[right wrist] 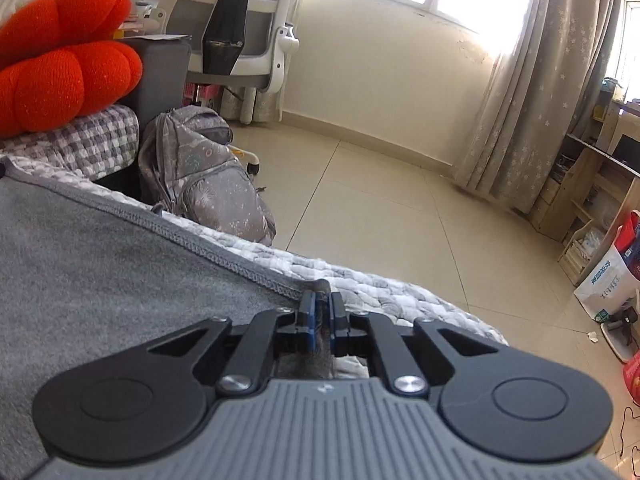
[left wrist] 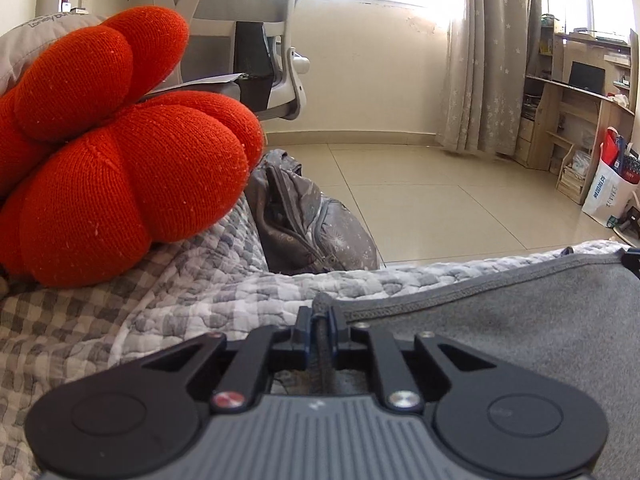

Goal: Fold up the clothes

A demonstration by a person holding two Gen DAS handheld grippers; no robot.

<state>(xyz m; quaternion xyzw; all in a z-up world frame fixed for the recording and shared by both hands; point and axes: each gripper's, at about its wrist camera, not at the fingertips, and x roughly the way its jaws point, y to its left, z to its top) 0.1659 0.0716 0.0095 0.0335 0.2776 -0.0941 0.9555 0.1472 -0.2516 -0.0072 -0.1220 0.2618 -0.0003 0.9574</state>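
Note:
A grey garment with a stitched hem lies spread on a grey-and-white checked quilt. My left gripper is shut on the garment's left hem corner, fabric pinched between the jaws. In the right wrist view the same garment stretches to the left, and my right gripper is shut on its right hem corner near the edge of the quilt. The tip of the other gripper shows at the far right of the left wrist view.
A red knitted cushion sits on the quilt to the left. A grey patterned backpack leans against the bed on the tiled floor. An office chair, curtain, wooden shelves and bags stand beyond.

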